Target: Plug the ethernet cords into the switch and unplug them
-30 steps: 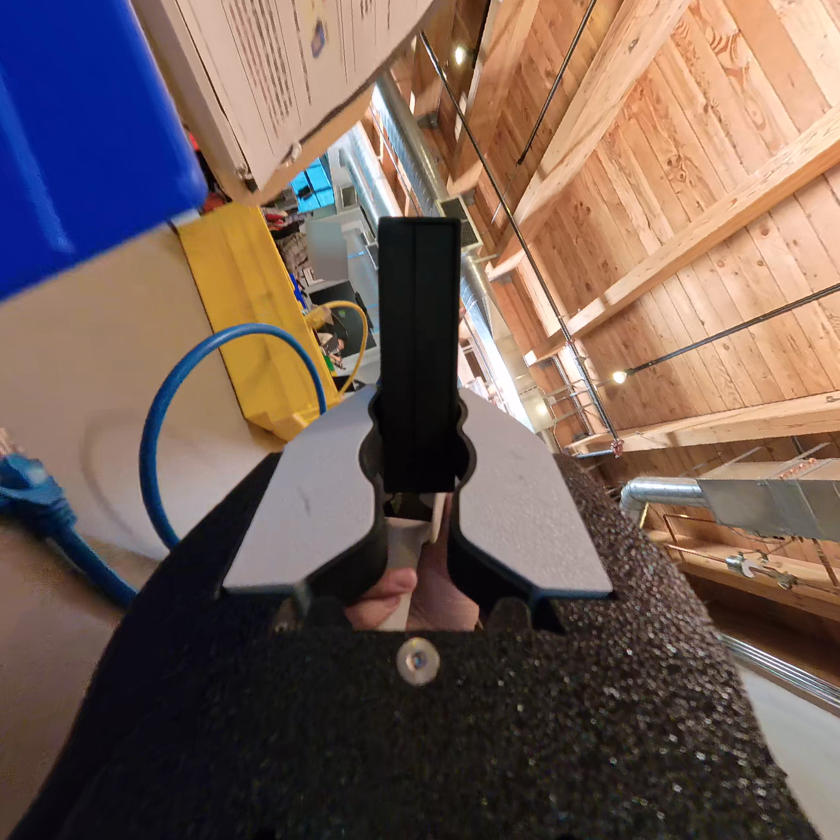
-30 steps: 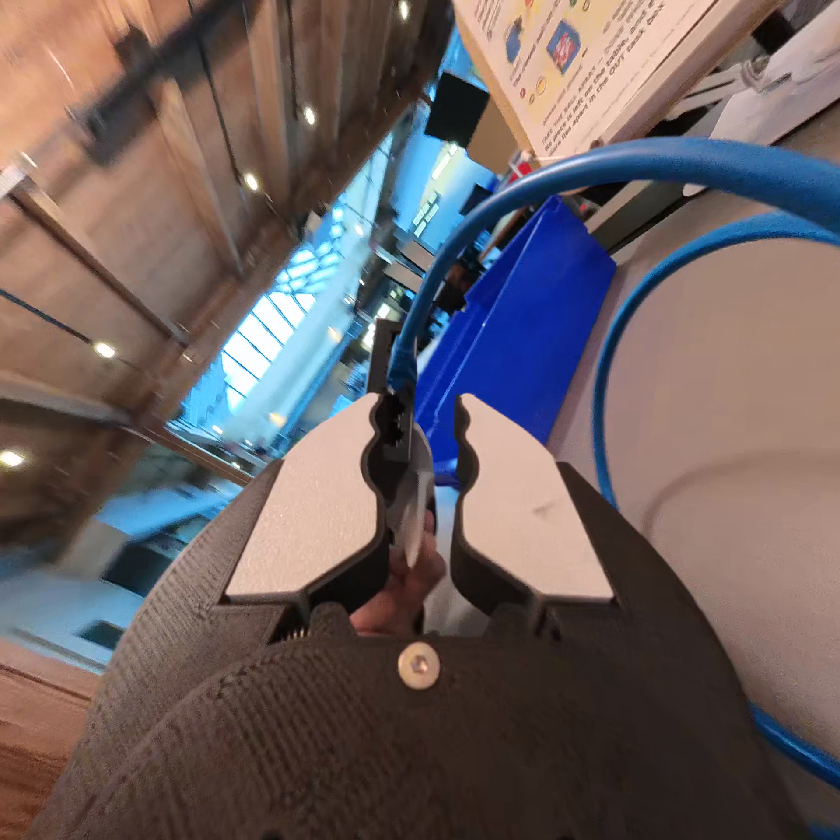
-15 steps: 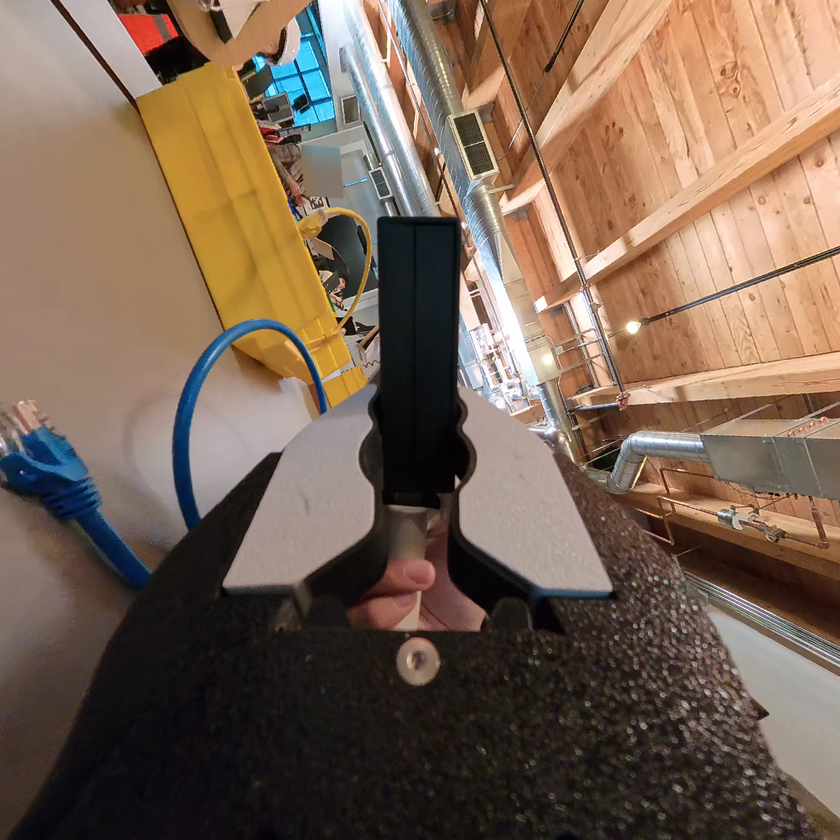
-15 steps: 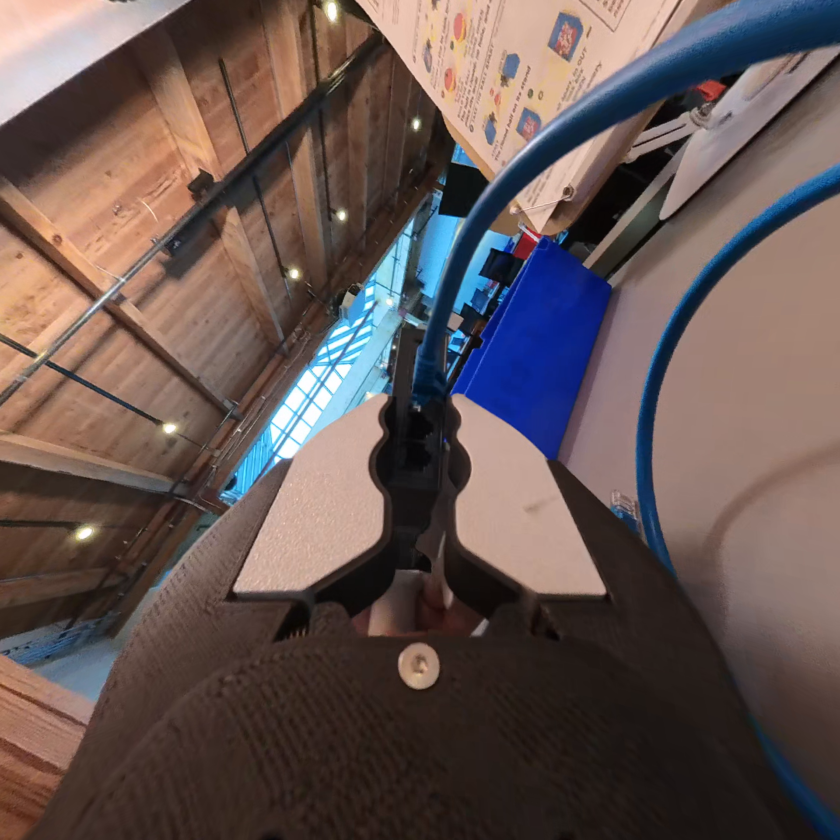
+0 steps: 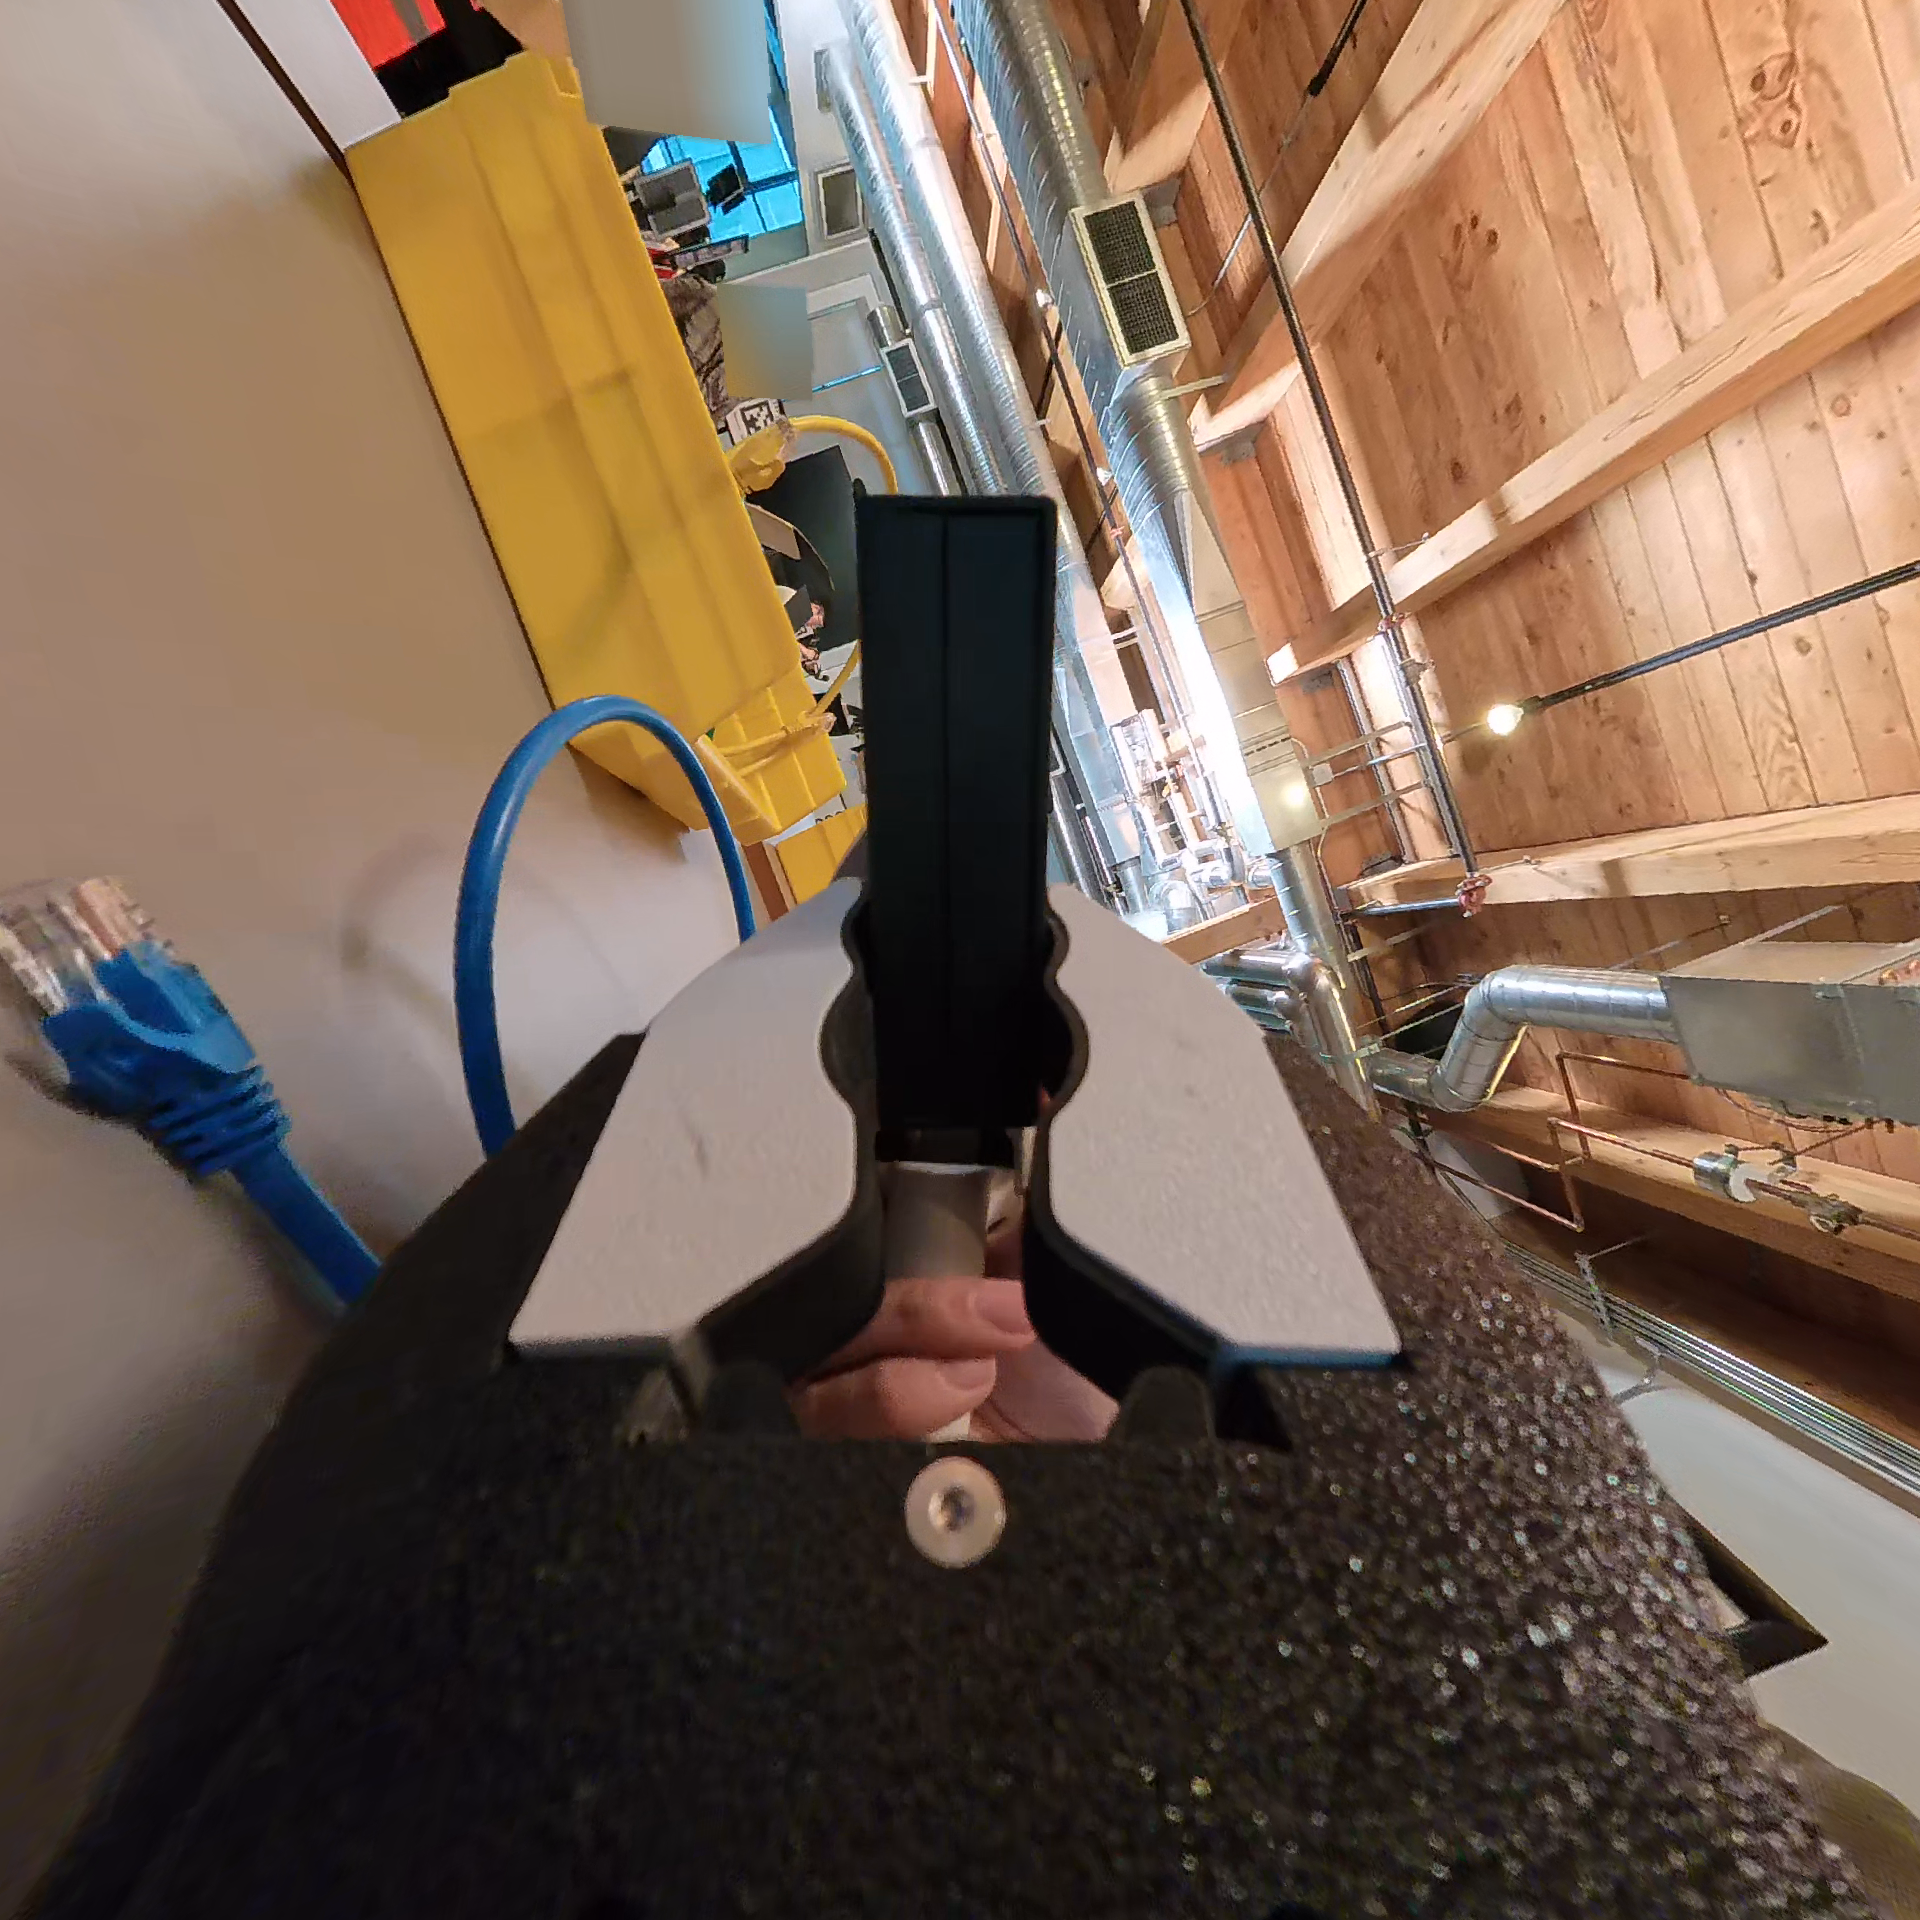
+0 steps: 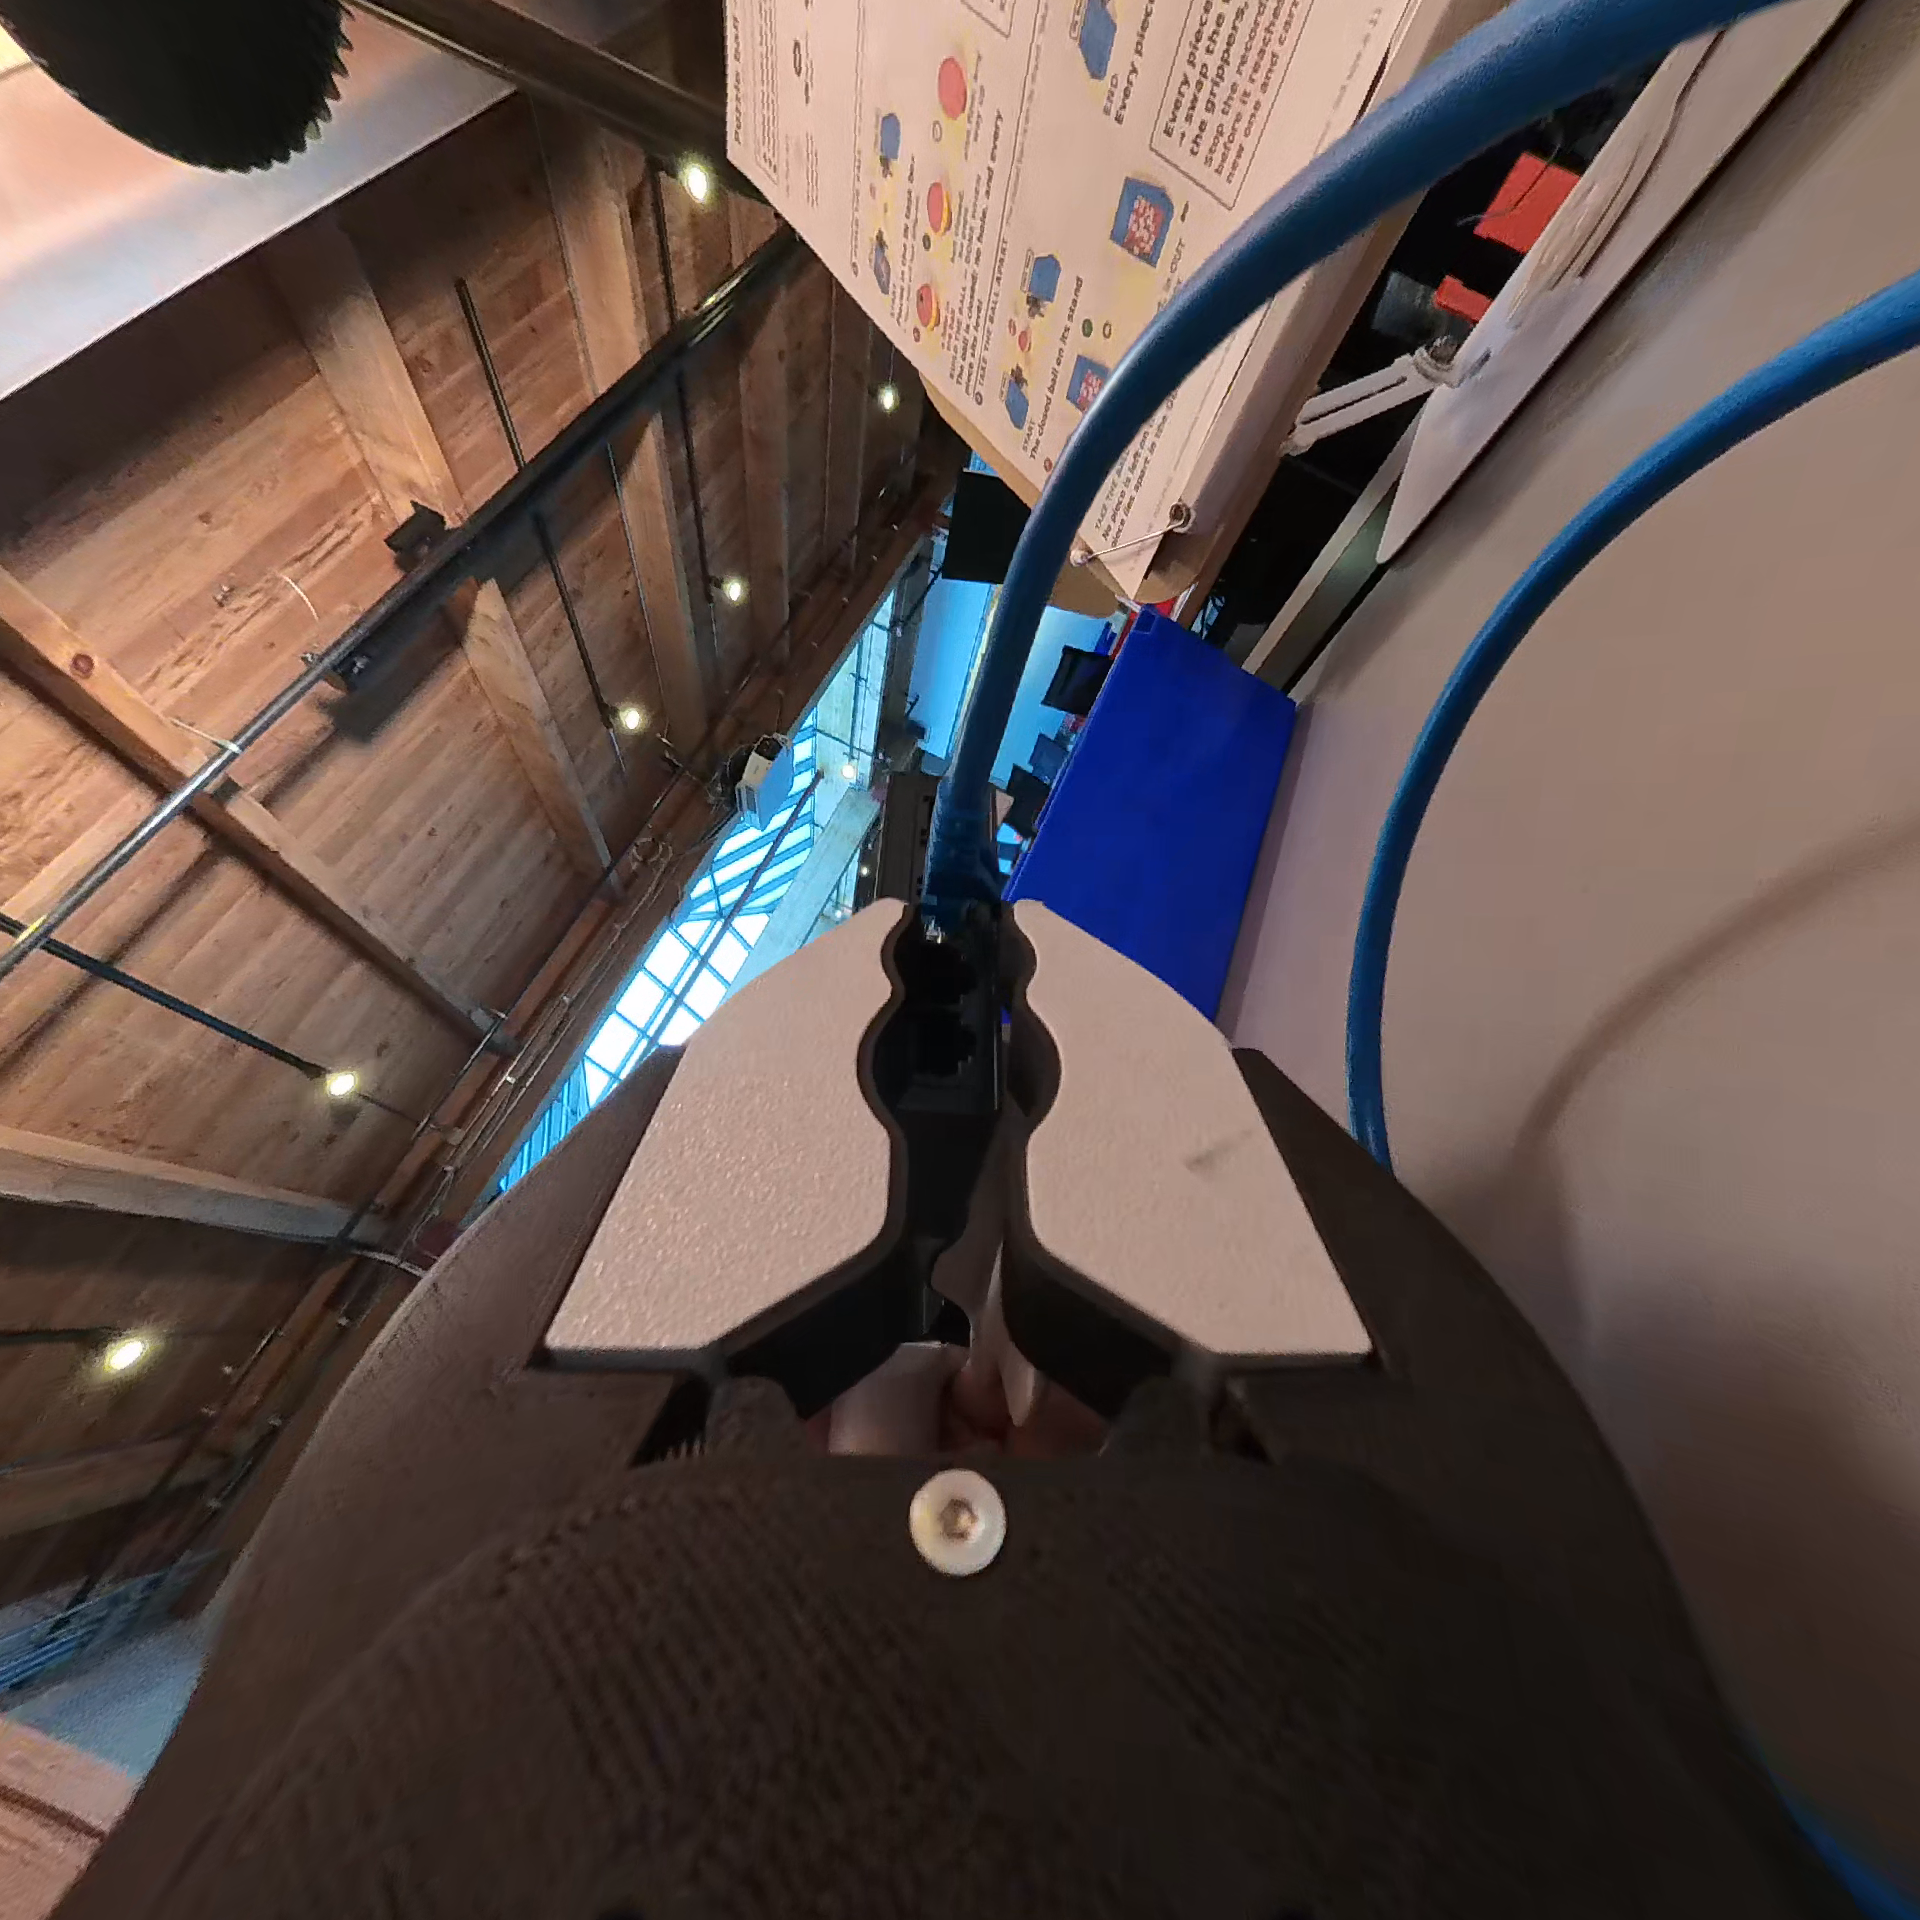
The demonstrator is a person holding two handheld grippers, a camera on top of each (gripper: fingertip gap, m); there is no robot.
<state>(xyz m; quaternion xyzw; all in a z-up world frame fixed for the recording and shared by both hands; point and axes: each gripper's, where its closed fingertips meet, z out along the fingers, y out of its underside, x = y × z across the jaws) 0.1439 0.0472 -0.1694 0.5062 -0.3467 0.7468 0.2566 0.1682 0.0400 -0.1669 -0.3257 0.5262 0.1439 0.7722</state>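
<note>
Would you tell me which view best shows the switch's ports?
The right wrist view: the switch faces the camera, ports visible, blue cord plugged in. The left wrist view shows only the switch's plain black back.

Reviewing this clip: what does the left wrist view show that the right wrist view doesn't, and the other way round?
Only the left wrist view shows a loose blue plug lying on the table, a yellow bin and a yellow cord. Only the right wrist view shows the switch's ports, one holding a blue cord, plus a blue bin. Both show a gripper shut on the black switch.
</note>
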